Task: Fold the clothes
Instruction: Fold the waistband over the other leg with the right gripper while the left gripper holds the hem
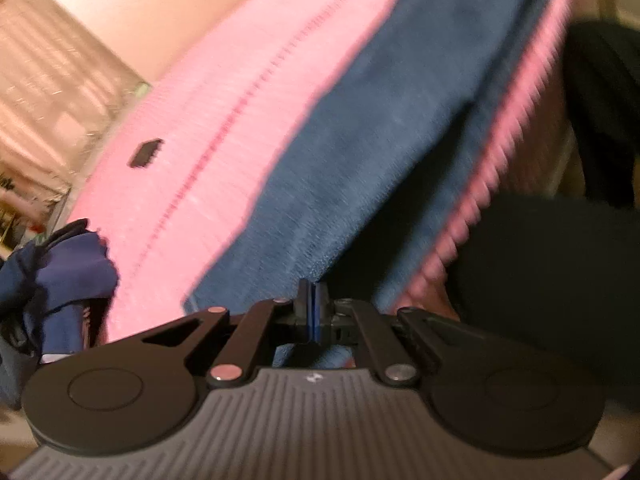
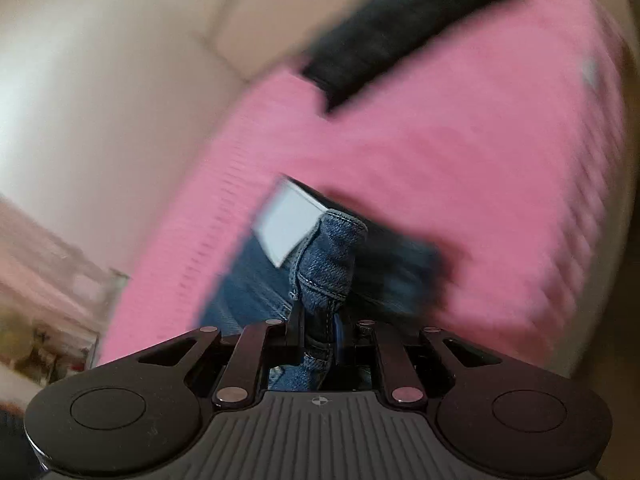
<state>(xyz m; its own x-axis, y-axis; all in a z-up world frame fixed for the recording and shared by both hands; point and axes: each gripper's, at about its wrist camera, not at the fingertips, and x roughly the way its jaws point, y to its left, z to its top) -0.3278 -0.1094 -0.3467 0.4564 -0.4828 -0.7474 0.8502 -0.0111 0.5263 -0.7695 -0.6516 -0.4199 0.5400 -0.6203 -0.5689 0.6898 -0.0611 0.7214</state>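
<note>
Blue jeans (image 1: 360, 152) stretch away from my left gripper (image 1: 314, 300) across a pink knitted cover (image 1: 224, 120). The left gripper is shut on the jeans' edge. In the right wrist view my right gripper (image 2: 318, 332) is shut on a bunched seam of the jeans (image 2: 328, 256), with a white label (image 2: 288, 228) beside it. The pink cover (image 2: 440, 152) fills the background there. Both views are blurred by motion.
A dark blue garment (image 1: 60, 272) lies bunched at the left in the left wrist view. A black cloth (image 1: 560, 260) lies at the right. A black strip (image 2: 400, 28) lies on the pink cover. A cream wall (image 2: 100, 80) stands behind.
</note>
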